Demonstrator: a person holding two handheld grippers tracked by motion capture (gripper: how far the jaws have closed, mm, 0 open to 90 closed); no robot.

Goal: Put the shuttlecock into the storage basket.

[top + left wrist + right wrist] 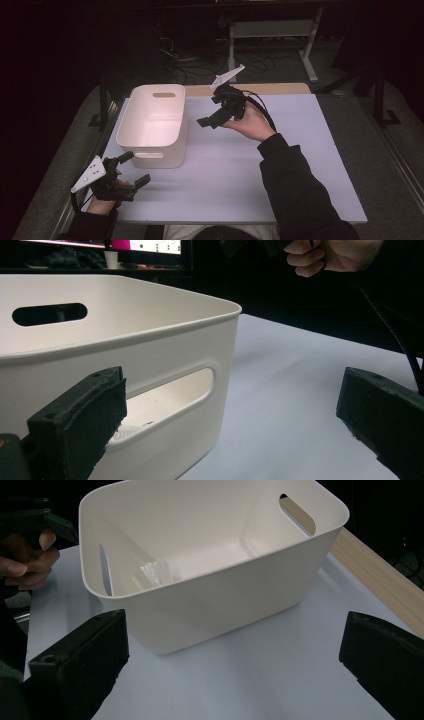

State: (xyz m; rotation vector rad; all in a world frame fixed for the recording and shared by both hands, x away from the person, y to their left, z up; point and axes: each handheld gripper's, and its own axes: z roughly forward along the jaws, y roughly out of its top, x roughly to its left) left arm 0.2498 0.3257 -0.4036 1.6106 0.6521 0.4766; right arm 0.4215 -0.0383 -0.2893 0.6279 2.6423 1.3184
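Observation:
A white plastic bin with slot handles stands on the left half of the white table. Inside it, near one end wall, lies something small, clear and crinkled. My left gripper sits low at the table's front left, open, pointing at the bin's near handle slot from close by, with nothing between its jaws. My right gripper is held above the table just right of the bin, open and empty, looking down into the bin.
A bare wooden strip runs along the table's far edge. Beyond it the floor holds cables and a white desk frame. The table's right half is flat white surface. The person's left hand shows beside the bin.

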